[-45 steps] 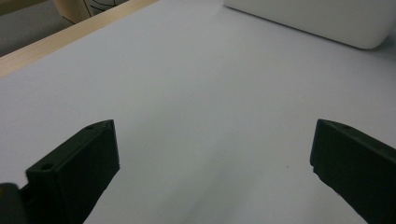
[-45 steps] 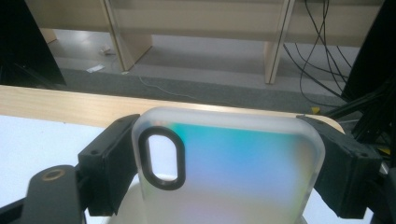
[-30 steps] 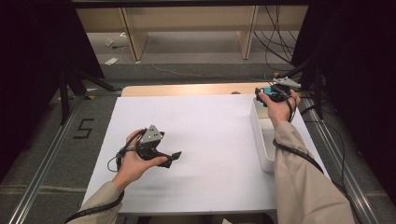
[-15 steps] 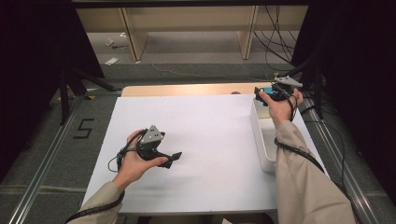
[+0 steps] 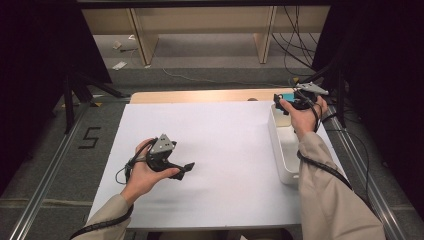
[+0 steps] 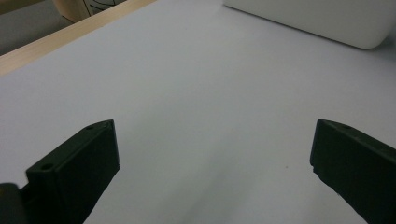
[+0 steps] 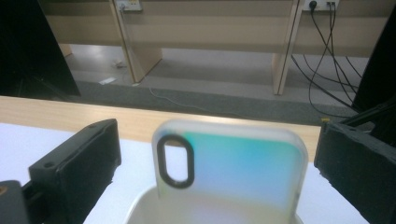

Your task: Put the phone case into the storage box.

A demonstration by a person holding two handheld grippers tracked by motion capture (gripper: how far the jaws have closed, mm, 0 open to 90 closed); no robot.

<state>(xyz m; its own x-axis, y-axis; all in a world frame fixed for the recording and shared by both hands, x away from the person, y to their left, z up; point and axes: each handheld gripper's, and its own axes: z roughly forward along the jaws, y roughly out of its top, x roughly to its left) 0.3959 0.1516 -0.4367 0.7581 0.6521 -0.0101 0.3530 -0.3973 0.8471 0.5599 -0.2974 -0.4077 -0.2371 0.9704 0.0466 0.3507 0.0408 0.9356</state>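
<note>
right tool (image 5: 278, 101) at the far right of the worktop (image 5: 225, 150), over the far end of the white bin (image 5: 286, 150). its jaws have just been opening and now stand wide, clear of the phone case (image 7: 229, 168), which stands upright between them in the bin. left tool (image 5: 187, 166) wide open, empty, low over bare white sheet with room all round.

A black "5", apparently, marked on the floor (image 5: 89, 138)
</note>
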